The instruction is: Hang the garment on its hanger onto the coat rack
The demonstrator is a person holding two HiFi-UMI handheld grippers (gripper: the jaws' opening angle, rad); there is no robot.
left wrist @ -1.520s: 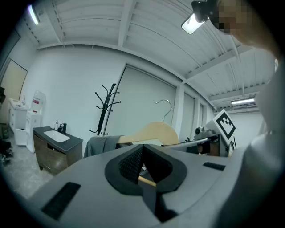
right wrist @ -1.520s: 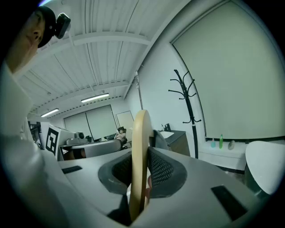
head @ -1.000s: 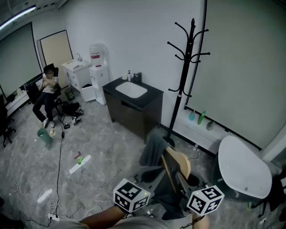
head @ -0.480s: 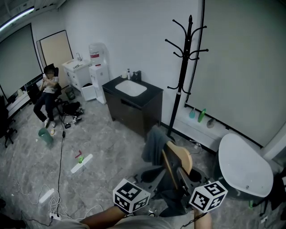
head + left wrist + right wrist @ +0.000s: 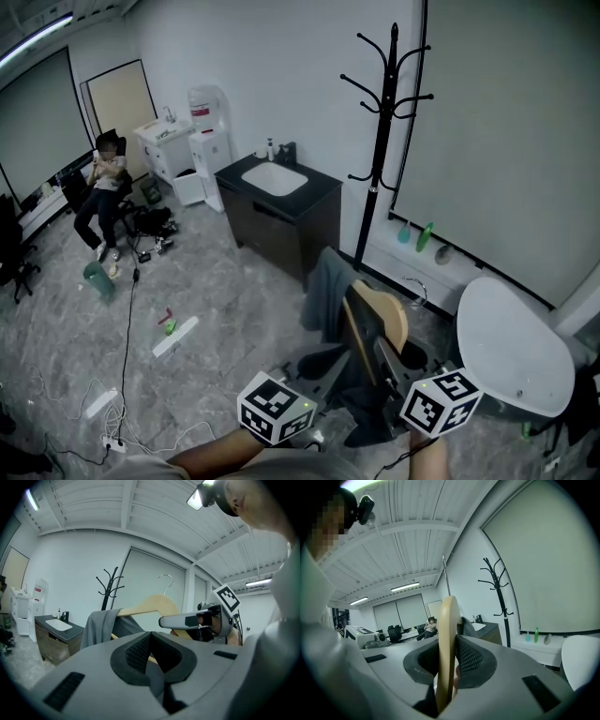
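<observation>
The black coat rack (image 5: 380,122) stands against the white wall; both gripper views show it too, coat rack (image 5: 108,590) and coat rack (image 5: 499,592). I carry a wooden hanger (image 5: 380,319) with a grey garment (image 5: 328,295) draped over it, low in the head view and short of the rack. My right gripper (image 5: 386,361) is shut on the hanger's wooden shoulder (image 5: 447,634), edge-on between its pads. My left gripper (image 5: 152,651) points at the garment (image 5: 98,627) from the side. Dark cloth and the hanger's lower bar show in its narrow gap; I cannot tell whether it grips them.
A black sink cabinet (image 5: 279,211) stands left of the rack. A white round table (image 5: 511,347) is at the right. Bottles (image 5: 424,239) stand on a low ledge behind the rack. A seated person (image 5: 101,187) is far left; cables (image 5: 122,375) lie on the floor.
Both grippers and the hanger with the garment have moved forward toward the coat rack and a little higher. The right grip on the hanger is unchanged.
</observation>
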